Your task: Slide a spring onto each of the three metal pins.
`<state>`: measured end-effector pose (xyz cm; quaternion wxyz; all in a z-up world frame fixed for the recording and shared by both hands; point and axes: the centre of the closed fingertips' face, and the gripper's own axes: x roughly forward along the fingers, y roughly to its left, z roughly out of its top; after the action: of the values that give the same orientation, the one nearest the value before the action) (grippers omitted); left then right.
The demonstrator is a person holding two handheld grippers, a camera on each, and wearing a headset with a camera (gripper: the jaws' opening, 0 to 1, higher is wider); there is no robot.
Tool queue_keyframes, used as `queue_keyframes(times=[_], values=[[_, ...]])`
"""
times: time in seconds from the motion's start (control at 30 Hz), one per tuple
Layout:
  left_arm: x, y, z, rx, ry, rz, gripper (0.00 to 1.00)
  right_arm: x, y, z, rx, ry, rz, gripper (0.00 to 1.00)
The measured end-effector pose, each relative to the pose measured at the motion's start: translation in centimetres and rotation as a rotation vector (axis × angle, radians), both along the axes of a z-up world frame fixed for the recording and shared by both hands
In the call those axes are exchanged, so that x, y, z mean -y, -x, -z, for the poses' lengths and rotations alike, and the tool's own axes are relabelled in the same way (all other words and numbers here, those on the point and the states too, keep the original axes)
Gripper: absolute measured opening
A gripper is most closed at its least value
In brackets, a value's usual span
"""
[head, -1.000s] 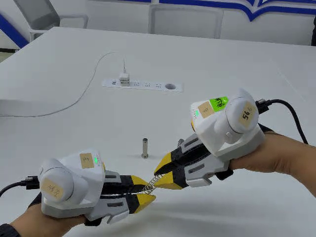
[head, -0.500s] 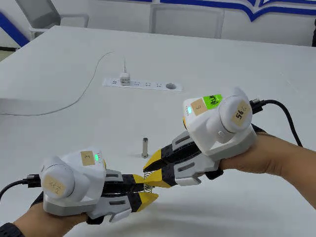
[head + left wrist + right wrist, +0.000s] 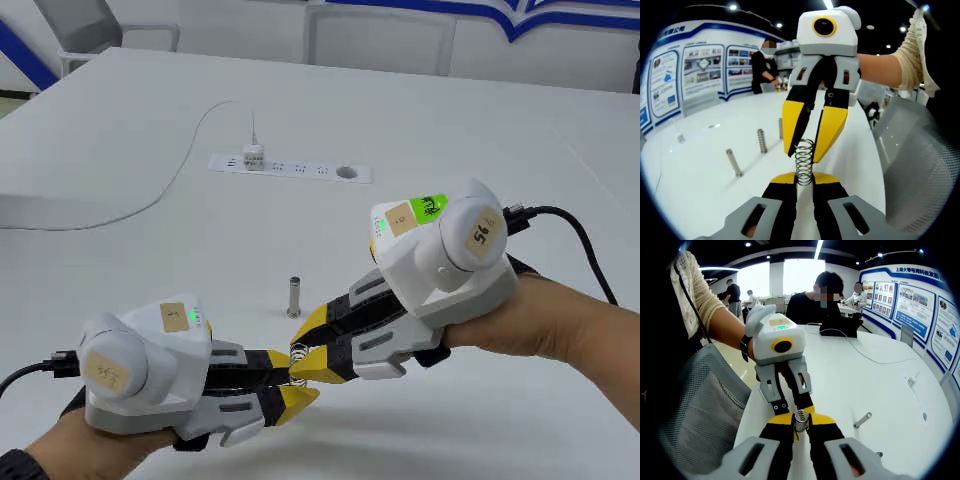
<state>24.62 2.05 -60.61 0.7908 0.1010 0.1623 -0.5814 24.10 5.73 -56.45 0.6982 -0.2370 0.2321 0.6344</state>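
Note:
A small steel spring (image 3: 804, 159) stands out from the yellow tips of my left gripper (image 3: 798, 178), which is shut on its base. My right gripper (image 3: 805, 150) reaches in from the far side, and its yellow fingers (image 3: 792, 125) press both sides of the spring's free end. In the right gripper view the spring (image 3: 800, 420) sits end-on between my right gripper's tips (image 3: 800, 420). In the head view both grippers meet at the spring (image 3: 297, 357), low and near me. One bare metal pin (image 3: 294, 297) stands just behind them. Three pins (image 3: 732, 162) (image 3: 761, 141) (image 3: 781, 128) stand in a row; the middle one looks ribbed.
A white power strip (image 3: 290, 171) with a plugged-in charger and a thin cable (image 3: 170, 185) lies farther back on the white table (image 3: 480, 140). People sit at the table's far end in the right gripper view. Chairs stand beyond the far edge.
My right gripper has moved left and closer to the left gripper, and its fingers have slid along the spring to its free end. The left gripper has kept hold and barely moved.

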Motion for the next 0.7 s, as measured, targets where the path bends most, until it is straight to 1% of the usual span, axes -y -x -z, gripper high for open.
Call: queue_keyframes(times=[0.2, 0.5, 0.63, 0.7], values=[[-0.13, -0.09, 0.15, 0.004, -0.006, -0.002, 0.11, -0.04, -0.04, 0.16, -0.013, -0.001, 0.009, 0.12], [-0.34, -0.59, -0.02, 0.024, -0.004, -0.022, 0.13, -0.05, -0.41, 0.13, -0.008, 0.002, 0.018, 0.12], [-0.48, -0.77, -0.05, 0.024, -0.002, -0.031, 0.17, 0.05, -0.58, 0.12, -0.006, 0.005, 0.024, 0.12], [-0.57, -0.82, -0.01, 0.019, 0.000, -0.038, 0.20, 0.10, -0.69, 0.02, -0.002, 0.003, 0.028, 0.12]])
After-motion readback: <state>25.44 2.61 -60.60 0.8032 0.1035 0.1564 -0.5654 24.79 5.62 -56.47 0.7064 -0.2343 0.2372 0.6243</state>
